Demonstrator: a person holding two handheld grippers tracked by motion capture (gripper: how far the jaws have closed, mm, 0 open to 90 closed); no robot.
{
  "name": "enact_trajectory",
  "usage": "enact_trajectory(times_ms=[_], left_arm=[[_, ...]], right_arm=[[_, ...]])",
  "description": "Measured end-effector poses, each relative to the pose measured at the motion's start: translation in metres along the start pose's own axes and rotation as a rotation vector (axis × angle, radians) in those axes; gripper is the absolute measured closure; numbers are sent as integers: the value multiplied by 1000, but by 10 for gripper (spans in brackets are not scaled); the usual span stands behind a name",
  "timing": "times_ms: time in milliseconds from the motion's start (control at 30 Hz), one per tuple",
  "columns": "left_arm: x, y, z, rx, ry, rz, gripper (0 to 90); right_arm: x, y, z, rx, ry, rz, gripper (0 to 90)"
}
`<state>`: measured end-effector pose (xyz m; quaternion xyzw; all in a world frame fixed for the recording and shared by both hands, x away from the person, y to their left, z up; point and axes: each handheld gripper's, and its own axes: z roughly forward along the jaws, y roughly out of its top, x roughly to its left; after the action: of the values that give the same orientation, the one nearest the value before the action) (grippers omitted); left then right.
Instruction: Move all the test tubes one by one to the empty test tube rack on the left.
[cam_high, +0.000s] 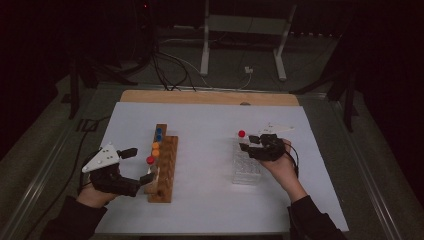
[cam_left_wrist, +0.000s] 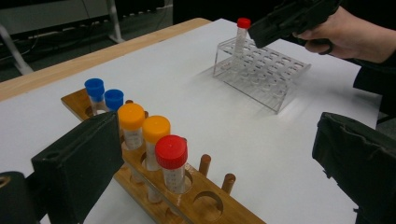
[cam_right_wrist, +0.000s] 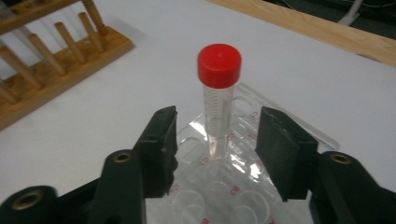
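A wooden rack (cam_high: 165, 170) (cam_left_wrist: 205, 205) holds two blue-capped tubes (cam_left_wrist: 95, 88), two orange-capped tubes (cam_left_wrist: 131, 116) and a red-capped tube (cam_high: 150, 160) (cam_left_wrist: 171, 151) in a row. My left gripper (cam_high: 141, 165) (cam_left_wrist: 219, 130) stands wide open at the rack's near end, its jaws clear of the tubes. To the right, a clear plastic rack (cam_high: 246, 170) (cam_right_wrist: 233, 186) has one red-capped tube (cam_high: 241, 134) (cam_right_wrist: 218, 93) upright in its far corner. My right gripper (cam_high: 248, 143) (cam_right_wrist: 218, 119) has a jaw on each side of that tube, with a gap to each pad.
A white sheet (cam_high: 210, 200) covers the table, with a bare wooden strip (cam_high: 210, 97) along its far edge. Wooden pegs (cam_right_wrist: 63, 39) stand along the wooden rack's side. Cables and the white legs of a stand (cam_high: 205, 55) lie on the floor beyond.
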<state>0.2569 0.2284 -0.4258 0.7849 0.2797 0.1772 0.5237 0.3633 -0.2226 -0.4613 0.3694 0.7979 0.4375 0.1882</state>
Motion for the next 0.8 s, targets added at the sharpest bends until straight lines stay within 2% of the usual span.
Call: enact_trajectory(times_ms=[67,300,500,667,800], left_arm=[[0,0,0,0,0,0,25],[0,0,0,3,2,1,25],[0,0,0,5,5,3,25],[0,0,0,7,3,4,25],[0,0,0,8,1,3,25]], right_arm=[[-1,0,2,8,6,0,536],[-1,3,11,39,0,-29,610],[-2,7,15,43,9,-18,656],[0,8,19,62,-4,-27,731],[0,8,21,65,-13,-23,744]])
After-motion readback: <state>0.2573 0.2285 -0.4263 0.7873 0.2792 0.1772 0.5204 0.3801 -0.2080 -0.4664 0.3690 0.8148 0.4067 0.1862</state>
